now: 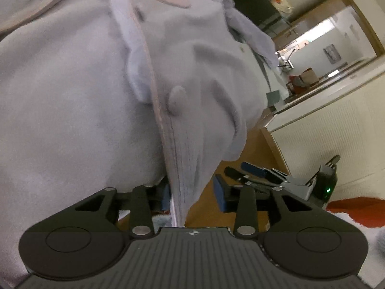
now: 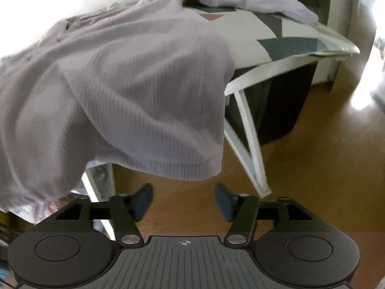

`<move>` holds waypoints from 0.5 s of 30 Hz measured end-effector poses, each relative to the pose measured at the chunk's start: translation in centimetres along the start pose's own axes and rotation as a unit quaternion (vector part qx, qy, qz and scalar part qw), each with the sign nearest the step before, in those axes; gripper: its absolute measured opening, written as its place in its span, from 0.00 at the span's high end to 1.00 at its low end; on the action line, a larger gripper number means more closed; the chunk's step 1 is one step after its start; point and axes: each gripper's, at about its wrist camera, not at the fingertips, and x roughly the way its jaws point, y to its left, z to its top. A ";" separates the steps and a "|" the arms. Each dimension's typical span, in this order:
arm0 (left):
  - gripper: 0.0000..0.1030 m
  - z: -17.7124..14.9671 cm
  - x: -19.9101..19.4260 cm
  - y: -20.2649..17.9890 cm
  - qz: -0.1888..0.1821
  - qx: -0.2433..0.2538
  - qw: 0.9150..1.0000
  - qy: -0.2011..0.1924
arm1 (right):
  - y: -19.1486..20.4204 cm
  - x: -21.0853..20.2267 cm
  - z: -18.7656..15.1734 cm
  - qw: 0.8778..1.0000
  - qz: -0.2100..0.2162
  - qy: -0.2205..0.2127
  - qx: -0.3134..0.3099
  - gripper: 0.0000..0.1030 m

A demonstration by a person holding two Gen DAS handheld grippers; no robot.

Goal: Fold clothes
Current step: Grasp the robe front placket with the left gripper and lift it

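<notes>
Lilac knit cardigan (image 2: 134, 77) draped over an ironing board (image 2: 300, 41) with a white frame; hem hanging off the near edge, one sleeve (image 2: 264, 0) trailing across the patterned cover toward the far end. Not yet folded; not lying flat.

Left gripper (image 1: 192, 197): jaws spread wide, button placket edge (image 1: 178, 168) of the cardigan running down between the blue pads (image 1: 220, 197) but not clamped. Fabric lies against or just beside the left pad; contact cannot be confirmed. One fabric-covered button (image 1: 176, 98) visible beside the placket.

Right gripper (image 2: 184, 200): jaws wide, holding nothing, positioned below and just short of the ribbed hem (image 2: 187, 171), over the wooden floor (image 2: 312, 180). Also visible in the left wrist view, near the lower corner of the garment.

Likely step in hand: taking the hem at two points to lift and spread the garment.

Hazards from this state:
- Slippage off the board. Cause: much of the knit already hanging past the edge; any pull toward the near side without a firm grip likely to drag the remainder down to the floor.
- Single-layer or partial pinch. Cause: left pads closing on the thin placket edge only; loose knit prone to stretching and sliding out.
- Missed grasp on the right. Cause: hem above the pad line; closing at the present height likely to catch air.
- Snagging. Cause: the button or open knit catching on the pad edges or linkage.
- Uneven fold. Cause: the sleeve lying bunched at the far end.
</notes>
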 end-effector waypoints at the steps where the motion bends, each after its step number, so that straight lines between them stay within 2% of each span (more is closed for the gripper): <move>1: 0.62 0.0 0.2 -0.4 0.005 0.010 1.000 0.001 | 0.5 0.4 -0.3 1.000 -0.008 -0.001 -0.011 0.37; 3: 0.61 -0.1 0.6 -1.4 0.017 0.042 0.999 0.016 | 1.3 1.1 -0.8 0.999 -0.020 -0.009 -0.028 0.34; 5: 0.92 -0.3 0.4 -2.0 0.014 0.064 0.997 0.032 | 1.9 1.7 -1.3 0.999 -0.032 -0.017 -0.040 0.33; 7: 0.93 -0.2 -0.4 -2.4 -0.009 0.060 0.998 0.036 | 2.5 2.2 -1.7 0.997 -0.046 -0.027 -0.053 0.28; 8: 0.93 0.1 -1.1 -2.2 -0.033 0.042 0.998 0.030 | 2.8 2.5 -1.9 0.996 -0.053 -0.034 -0.060 0.23; 10: 0.93 0.7 -3.0 -1.4 -0.092 -0.006 0.996 0.011 | 3.2 2.8 -2.1 0.995 -0.057 -0.043 -0.068 0.22; 11: 0.93 1.0 -3.9 -1.2 -0.109 -0.023 0.994 -0.001 | 3.2 3.0 -2.1 0.995 -0.054 -0.043 -0.070 0.22; 15: 0.93 1.8 -6.6 -0.6 -0.132 -0.063 0.988 -0.039 | 2.9 2.1 -1.7 0.994 -0.069 -0.068 -0.057 0.22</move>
